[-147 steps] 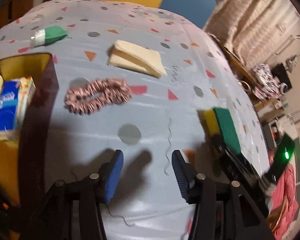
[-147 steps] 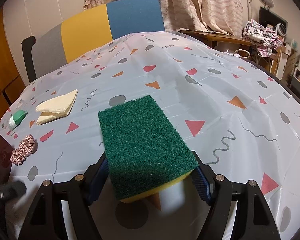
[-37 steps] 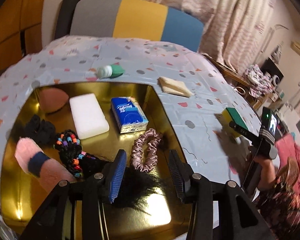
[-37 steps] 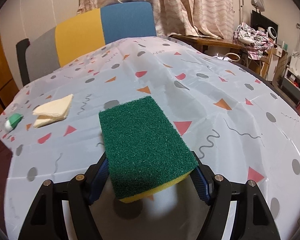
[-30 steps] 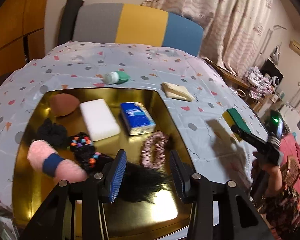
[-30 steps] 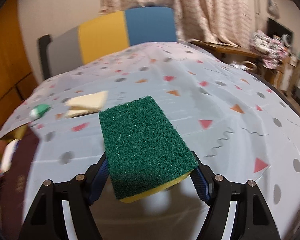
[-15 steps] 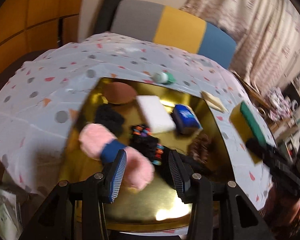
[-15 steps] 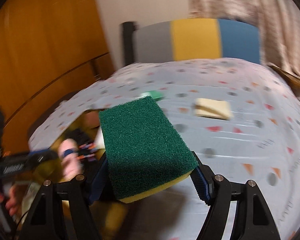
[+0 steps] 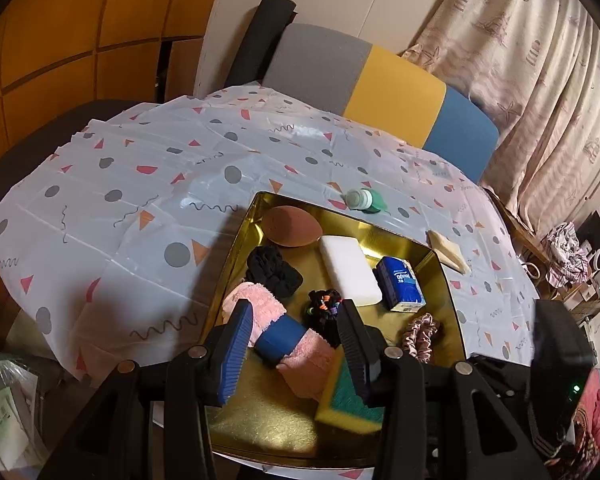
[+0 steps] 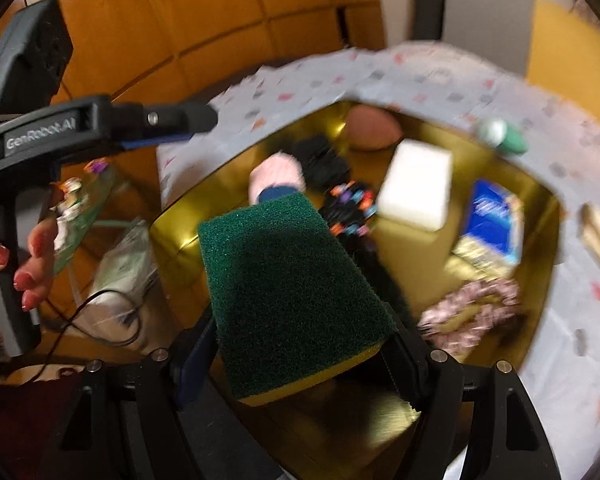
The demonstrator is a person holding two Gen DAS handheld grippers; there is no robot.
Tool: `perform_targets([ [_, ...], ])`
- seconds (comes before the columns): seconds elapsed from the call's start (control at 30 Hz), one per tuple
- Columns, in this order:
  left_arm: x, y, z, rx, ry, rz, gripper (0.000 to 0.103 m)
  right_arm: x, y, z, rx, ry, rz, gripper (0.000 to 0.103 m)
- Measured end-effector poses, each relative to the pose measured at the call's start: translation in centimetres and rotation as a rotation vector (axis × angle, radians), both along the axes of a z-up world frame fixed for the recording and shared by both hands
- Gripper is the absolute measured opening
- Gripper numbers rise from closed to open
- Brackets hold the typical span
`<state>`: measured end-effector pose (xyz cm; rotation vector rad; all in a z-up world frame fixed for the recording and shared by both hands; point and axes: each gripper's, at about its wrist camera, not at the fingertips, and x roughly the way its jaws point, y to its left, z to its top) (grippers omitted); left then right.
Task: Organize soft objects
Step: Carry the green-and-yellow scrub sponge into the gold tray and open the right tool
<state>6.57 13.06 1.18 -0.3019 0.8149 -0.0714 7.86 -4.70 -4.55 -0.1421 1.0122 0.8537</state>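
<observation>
Sponge, green scouring top on yellow foam [image 10: 296,296], sits clamped between the right gripper [image 10: 300,344] fingers, held over the near end of the gold metal tray [image 9: 260,428]; whether it touches the floor yet, can't tell. Left gripper [image 9: 296,344] hovers above the tray's near edge, jaws spread wide, nothing in them.

Inside the tray, near to far: pink fluffy roll with blue band [image 9: 278,332], pink satin scrunchie [image 9: 418,336], black bundle with coloured beads [image 9: 324,306], black scrunchie [image 9: 274,270], blue tissue pack [image 9: 400,284], white foam block [image 9: 350,270], brown oval sponge [image 9: 292,226].

Risk, judged: near end is crowded, so a release here could leave the sponge tilted on the pink roll, or catch the tray rim. Right view is motion-blurred, so placement is hard to gauge.

Beyond, on the patterned plastic tablecloth [image 9: 120,220]: folded beige cloth [image 9: 448,250] and small green bottle [image 9: 364,200], not yet put away. Grey-yellow-blue chair [image 9: 380,84], curtains, wood panelling behind.
</observation>
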Motion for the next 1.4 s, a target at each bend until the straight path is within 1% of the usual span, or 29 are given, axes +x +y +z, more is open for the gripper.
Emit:
perform_targets([
  [0.17,0.2,-0.1,0.0,-0.008,0.007,-0.004,0.044,0.8,0.7,-0.9,0.005,0.087,0.091,0.076],
  [0.23,0.1,-0.2,-0.1,-0.010,0.012,-0.005,0.044,1.0,1.1,-1.2,0.005,0.118,0.111,0.076],
  [0.3,0.1,-0.3,-0.2,-0.014,0.015,-0.004,0.044,0.6,1.3,-1.2,-0.008,0.128,0.129,0.076],
  [0.33,0.1,-0.3,-0.2,-0.012,0.014,-0.004,0.044,0.7,1.6,-1.4,-0.029,0.114,0.129,0.076],
  [0.4,0.1,-0.3,-0.2,-0.009,0.015,-0.005,0.044,1.0,1.6,-1.6,-0.081,0.076,0.089,0.076],
  [0.47,0.1,-0.4,-0.4,-0.010,0.020,-0.007,0.044,1.4,1.2,-2.0,-0.098,0.055,0.043,0.077],
  [0.57,0.2,-0.5,-0.7,-0.011,0.027,-0.010,0.044,0.9,0.3,-1.6,-0.070,0.057,0.049,0.079],
  [0.7,0.1,-0.8,-0.7,-0.012,0.028,-0.016,0.044,-0.1,-0.7,-1.1,-0.108,0.013,0.055,0.087],
  [0.73,0.1,-0.8,-0.6,-0.011,0.027,-0.016,0.044,-0.2,-1.3,-0.9,-0.100,0.010,0.041,0.088],
  [0.83,0.1,-1.0,-0.6,-0.009,0.026,-0.019,0.044,0.2,-3.1,-0.3,-0.022,0.031,-0.018,0.091],
  [0.93,0.1,-1.1,-0.7,-0.010,0.030,-0.020,0.044,0.5,-4.9,0.4,0.031,0.034,-0.098,0.091],
  [1.03,0.1,-1.5,-0.9,-0.008,0.036,-0.031,0.044,0.6,-6.3,0.8,0.084,0.023,-0.205,0.091],
  [1.1,0.1,-1.9,-1.1,-0.005,0.040,-0.043,0.044,0.8,-6.5,0.9,0.052,-0.012,-0.281,0.089],
  [1.2,0.0,-2.5,-1.3,0.000,0.047,-0.058,0.044,0.7,-6.1,1.2,-0.070,-0.118,-0.340,0.088],
  [1.27,-0.1,-2.8,-1.4,0.003,0.048,-0.067,0.044,0.8,-5.1,0.8,-0.142,-0.149,-0.319,0.088],
  [1.37,-0.1,-3.0,-1.3,0.007,0.044,-0.074,0.044,0.4,-3.4,0.6,-0.201,-0.223,-0.280,0.083],
  [1.4,-0.1,-3.1,-1.3,0.009,0.044,-0.076,0.044,0.3,-3.0,0.8,-0.202,-0.235,-0.271,0.083],
])
